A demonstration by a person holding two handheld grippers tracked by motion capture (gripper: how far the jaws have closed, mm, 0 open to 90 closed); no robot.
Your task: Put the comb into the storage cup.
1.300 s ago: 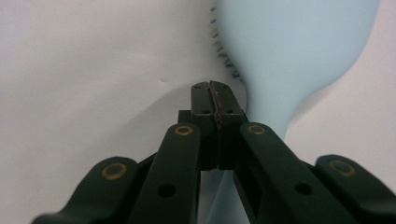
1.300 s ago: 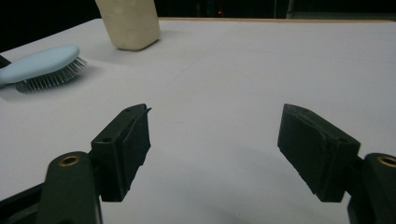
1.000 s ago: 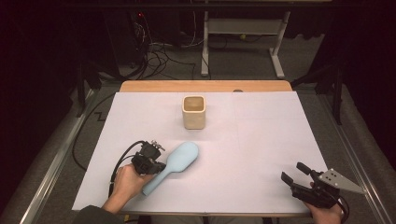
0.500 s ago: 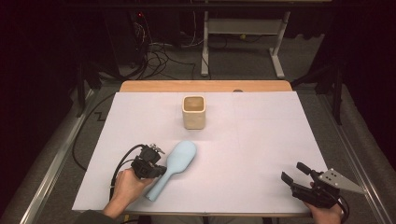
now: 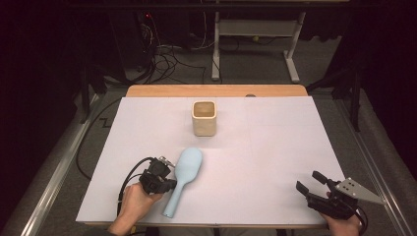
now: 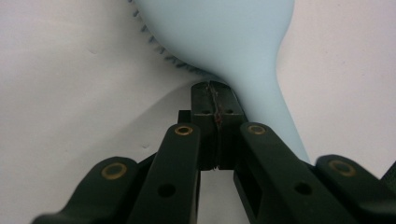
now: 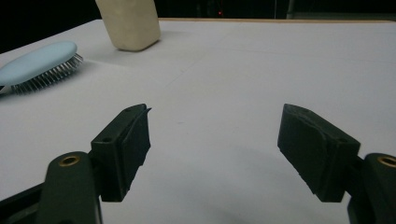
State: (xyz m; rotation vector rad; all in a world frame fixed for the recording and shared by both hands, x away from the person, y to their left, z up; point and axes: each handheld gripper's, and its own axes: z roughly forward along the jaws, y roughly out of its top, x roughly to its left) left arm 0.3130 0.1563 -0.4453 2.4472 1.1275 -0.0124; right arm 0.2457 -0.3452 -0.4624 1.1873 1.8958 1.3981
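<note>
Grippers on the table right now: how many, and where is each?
2. The left gripper sits at the near-left, jaws shut beside the light blue hairbrush. The right gripper is at the near-right corner of the white table cover, jaws open and empty.

A person's left hand [image 5: 135, 201] holds the left gripper [image 5: 162, 179] low near the bottom left, its black jaws pressed together with no gap between the pads, cable looping behind it. The right hand [image 5: 344, 225] grips the right gripper [image 5: 311, 182] at the bottom right, well apart from the left, jaws spread wide and pointing up and to the left, the grey three-cornered plate trailing behind them.
</note>
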